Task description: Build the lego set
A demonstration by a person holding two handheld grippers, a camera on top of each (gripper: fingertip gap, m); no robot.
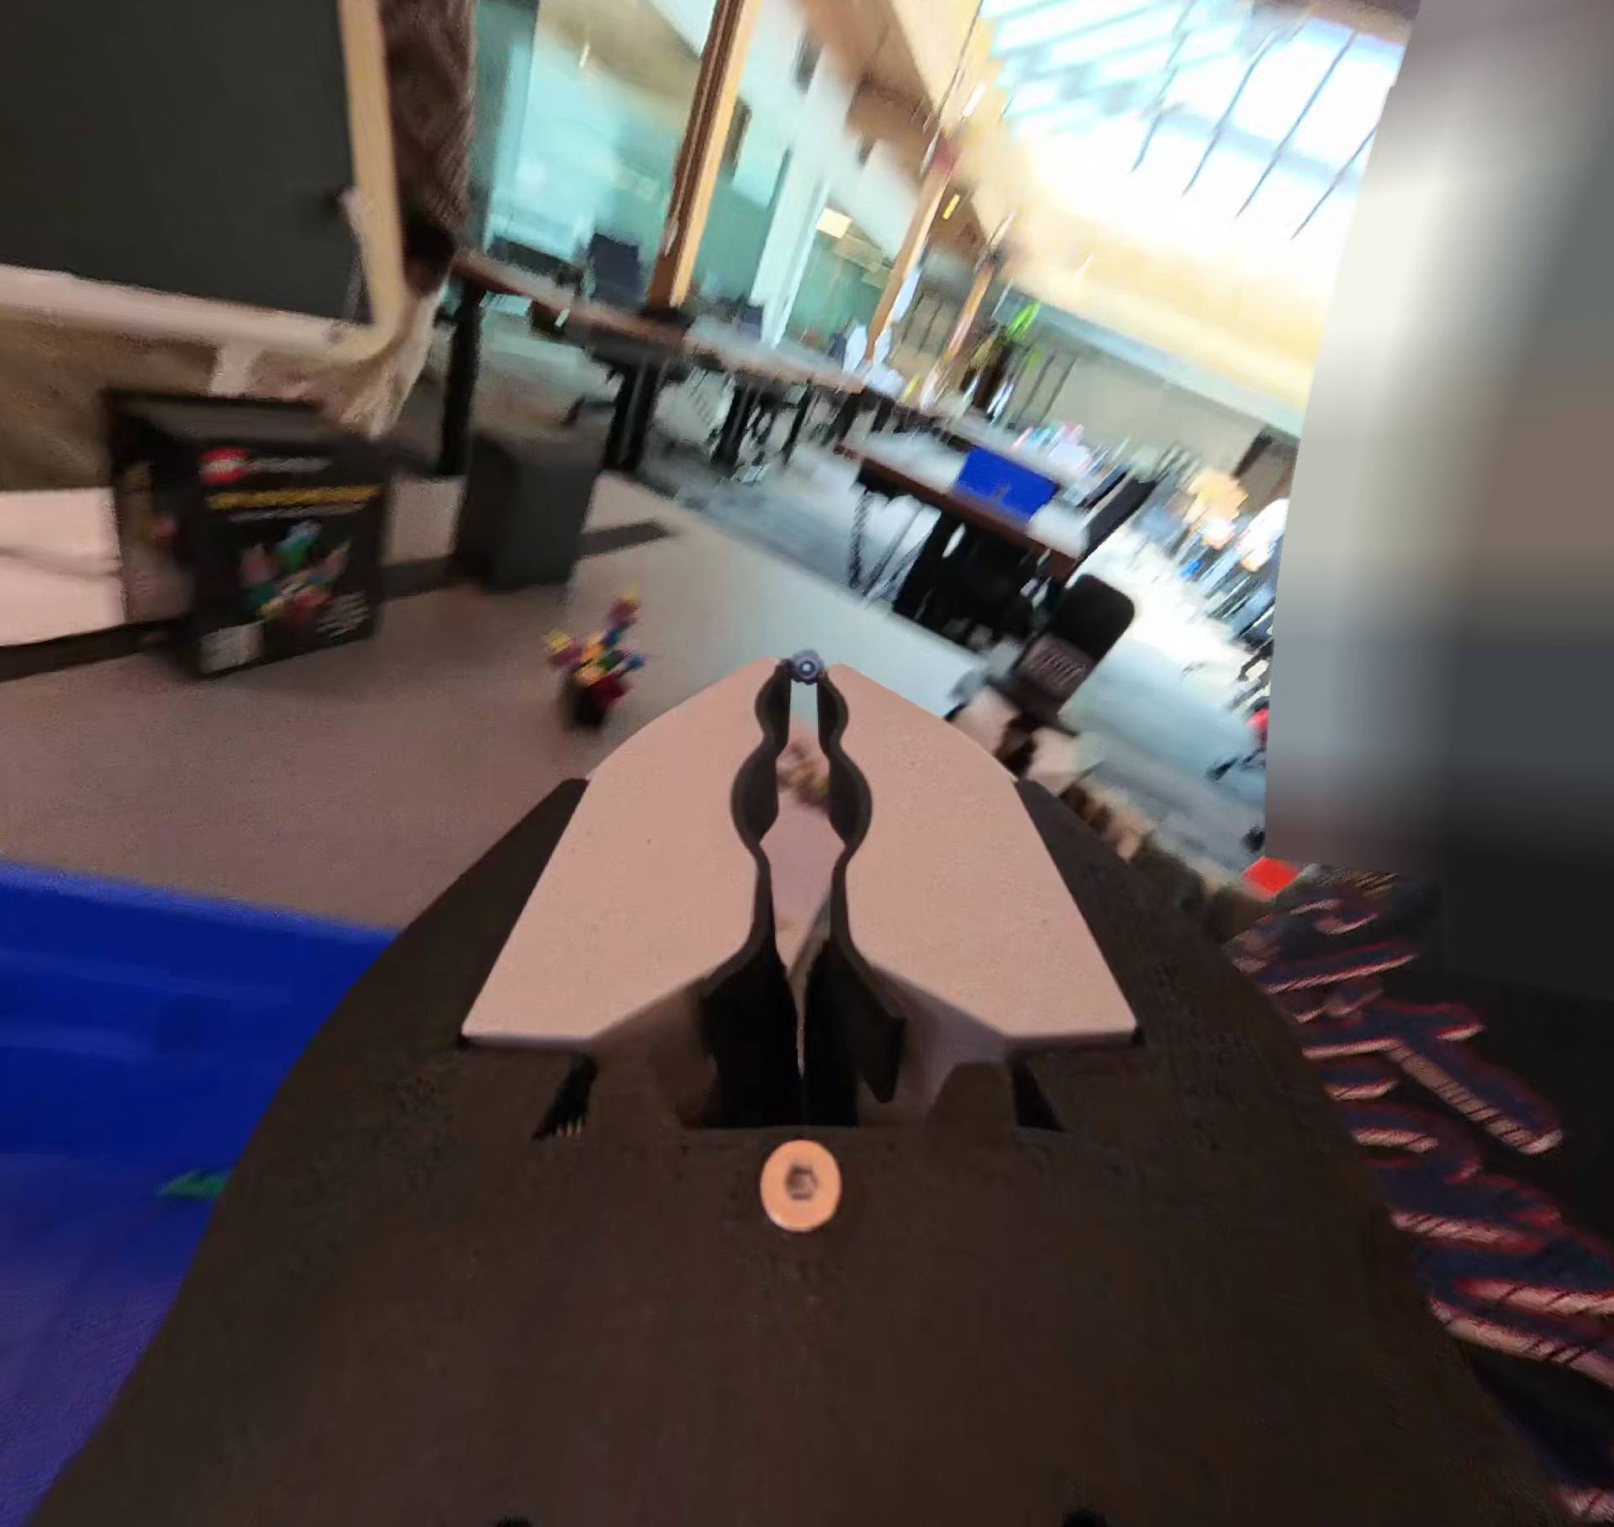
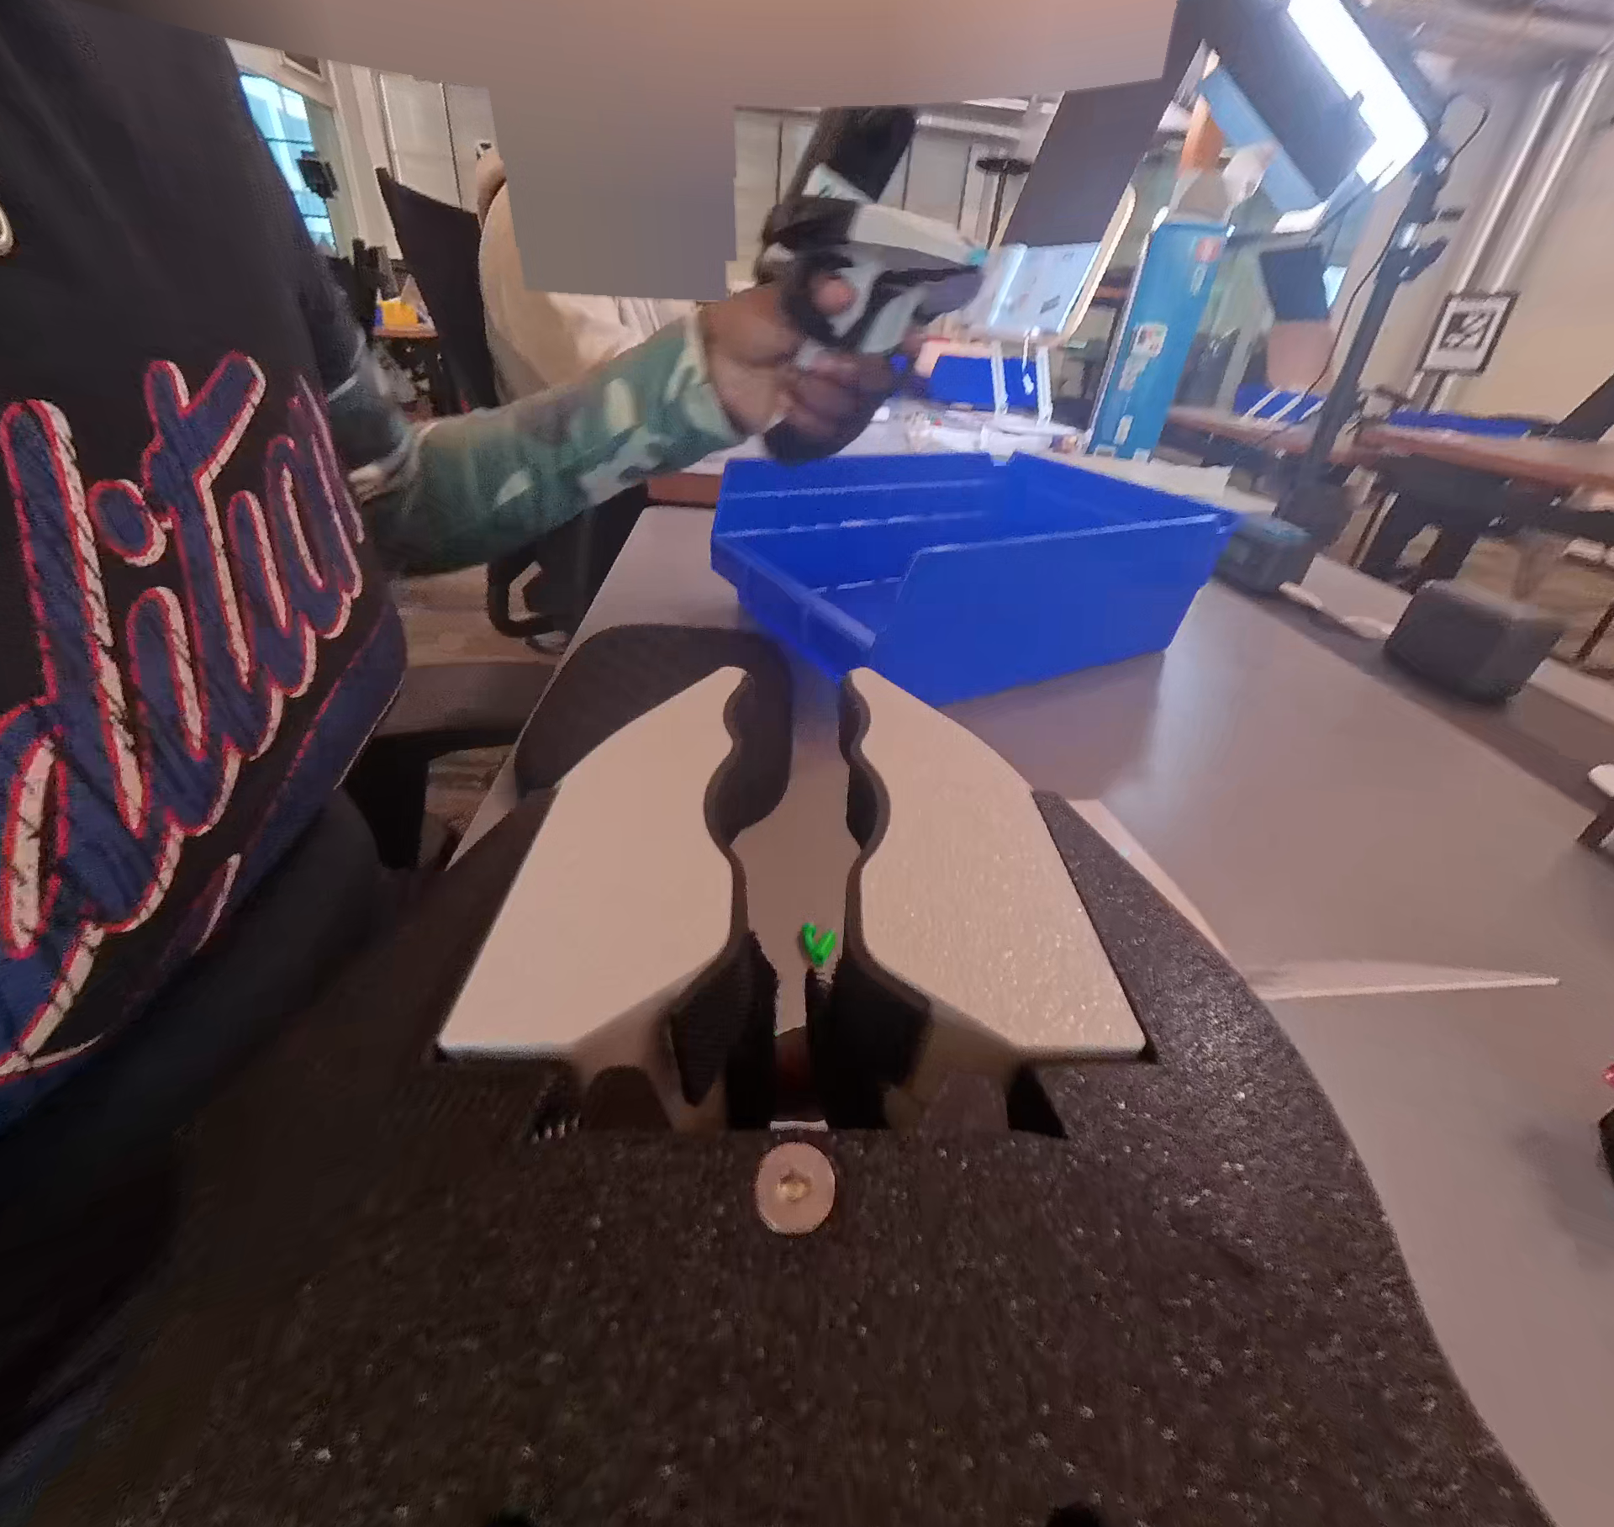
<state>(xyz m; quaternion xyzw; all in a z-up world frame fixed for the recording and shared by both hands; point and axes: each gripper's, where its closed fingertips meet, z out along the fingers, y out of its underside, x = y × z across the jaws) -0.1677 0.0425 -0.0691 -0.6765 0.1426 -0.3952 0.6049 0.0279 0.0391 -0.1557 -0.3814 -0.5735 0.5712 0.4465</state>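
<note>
In the left wrist view my left gripper (image 1: 804, 673) is shut on a tiny round blue-grey piece (image 1: 805, 665) pinched at its fingertips, raised above the grey table (image 1: 262, 786). A small multicoloured lego build (image 1: 598, 666) stands on the table ahead and to the left. In the right wrist view my right gripper (image 2: 796, 683) is open and low over the table (image 2: 1310, 830). A tiny green piece (image 2: 818, 945) shows in the gap between its fingers, touching neither one. The left gripper (image 2: 952, 271) also shows there, held in a hand above the blue bin (image 2: 961, 585).
A black lego box (image 1: 262, 533) and a dark grey block (image 1: 524, 507) stand at the table's far side. The blue bin's corner (image 1: 131, 1048) is at lower left. The person's dark sweater (image 2: 157, 568) is close on the left. A light panel on a stand (image 2: 1345, 52) rises at right. My right fingertips sit around 20 centimeters from my left ones.
</note>
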